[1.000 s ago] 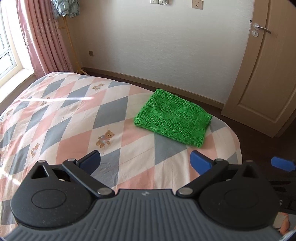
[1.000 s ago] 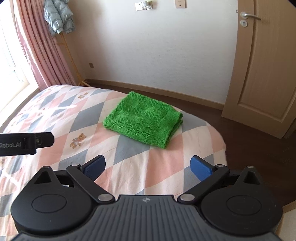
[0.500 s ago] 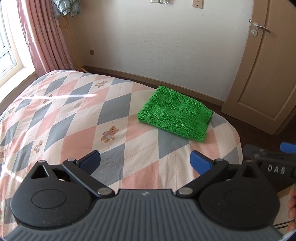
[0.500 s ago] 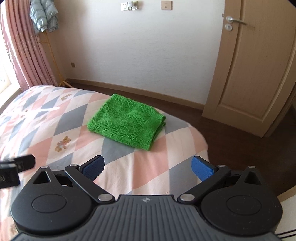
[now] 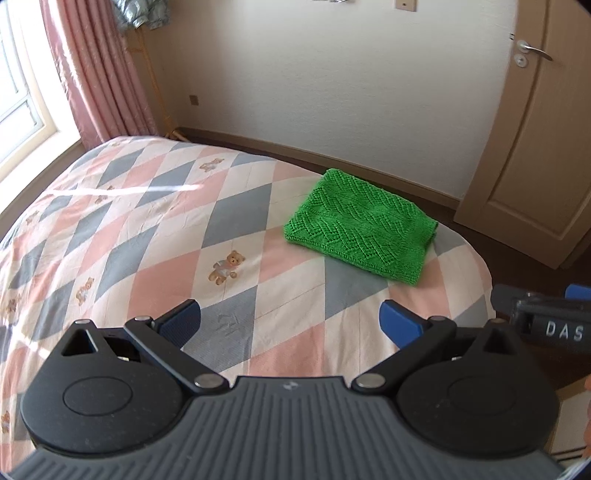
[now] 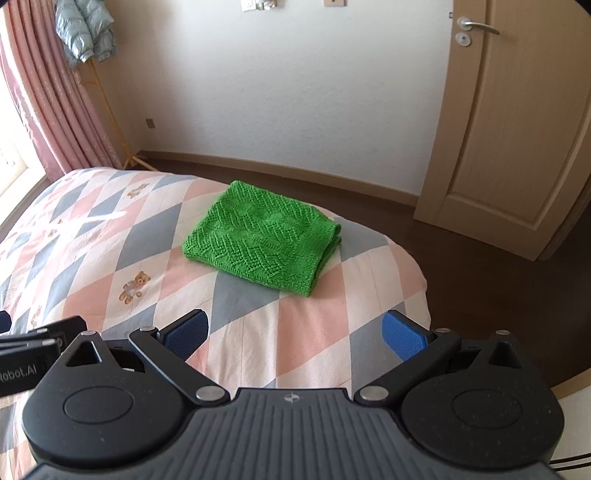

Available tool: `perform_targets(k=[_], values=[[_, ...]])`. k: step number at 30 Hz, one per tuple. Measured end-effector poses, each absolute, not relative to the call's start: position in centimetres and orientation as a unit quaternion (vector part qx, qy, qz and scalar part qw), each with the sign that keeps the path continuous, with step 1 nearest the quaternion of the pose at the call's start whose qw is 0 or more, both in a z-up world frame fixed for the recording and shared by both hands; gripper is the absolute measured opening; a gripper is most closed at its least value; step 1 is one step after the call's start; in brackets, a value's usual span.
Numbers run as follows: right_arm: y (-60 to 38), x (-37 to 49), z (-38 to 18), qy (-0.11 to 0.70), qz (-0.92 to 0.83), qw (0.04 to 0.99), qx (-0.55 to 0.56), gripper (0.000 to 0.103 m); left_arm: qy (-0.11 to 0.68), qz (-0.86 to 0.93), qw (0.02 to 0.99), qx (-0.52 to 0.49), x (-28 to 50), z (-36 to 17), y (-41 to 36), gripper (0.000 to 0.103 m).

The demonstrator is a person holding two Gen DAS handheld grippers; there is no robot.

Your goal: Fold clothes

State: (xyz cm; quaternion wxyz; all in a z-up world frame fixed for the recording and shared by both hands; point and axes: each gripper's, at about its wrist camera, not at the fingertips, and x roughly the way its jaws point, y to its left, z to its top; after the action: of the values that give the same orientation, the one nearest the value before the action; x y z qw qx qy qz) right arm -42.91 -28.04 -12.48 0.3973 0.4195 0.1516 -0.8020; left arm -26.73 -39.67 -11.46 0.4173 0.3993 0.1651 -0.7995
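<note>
The green knitted garment point(image 6: 264, 240) lies already folded into a flat, layered rectangle on the bed point(image 6: 314, 332), near the rounded corner closest to the door point(image 6: 509, 129), with its doubled edges stacked on the side facing the door. That compact shape is what folding would leave behind, though a single moment cannot say who made it so. The left gripper point(image 5: 290, 321) and the right gripper point(image 6: 295, 330) both hang above the bedspread on the near side of the garment, well apart from it, each with its blue pads spread wide and nothing between them; this looks like a stand-off position, suited either to reaching in or to drawing away. The bedspread is a smooth quilt of pink, grey and white diamonds with small printed bears point(image 5: 226, 266). Beyond it runs dark wooden floor point(image 6: 461, 254), a pale wall, pink curtains point(image 5: 99, 70) beside a bright window, and a jacket point(image 6: 85, 31) hanging on a rack.
</note>
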Motion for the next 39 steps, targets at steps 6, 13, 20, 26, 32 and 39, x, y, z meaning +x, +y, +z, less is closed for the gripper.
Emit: perform_targets(k=[6, 13, 20, 26, 32, 39], values=[[-29.8, -44.1, -13.8, 0.163, -0.789, 0.401, 0.436, 0.103, 0.169, -0.788, 0.425, 0.413, -28.2, -12.6, -41.1, 0.102], [-31.4, -46.0, -15.6, 0.172, -0.777, 0.397, 0.456, 0.103, 0.170, -0.783, 0.422, 0.425, -30.6, -13.8, -42.7, 0.102], [-33.1, -47.7, -17.3, 0.178, -0.770, 0.390, 0.472, 0.103, 0.165, -0.780, 0.415, 0.438, -32.8, -15.2, -44.6, 0.102], [-34.5, -48.9, -18.8, 0.185, -0.763, 0.383, 0.486, 0.103, 0.166, -0.776, 0.411, 0.448, -34.3, -16.5, -46.3, 0.102], [-35.8, -49.9, -19.9, 0.190, -0.758, 0.379, 0.495, 0.103, 0.168, -0.774, 0.407, 0.455, -35.5, -17.5, -47.8, 0.102], [-37.2, -51.0, -21.0, 0.194, -0.754, 0.375, 0.503, 0.103, 0.170, -0.771, 0.405, 0.461, -36.7, -18.6, -49.4, 0.102]])
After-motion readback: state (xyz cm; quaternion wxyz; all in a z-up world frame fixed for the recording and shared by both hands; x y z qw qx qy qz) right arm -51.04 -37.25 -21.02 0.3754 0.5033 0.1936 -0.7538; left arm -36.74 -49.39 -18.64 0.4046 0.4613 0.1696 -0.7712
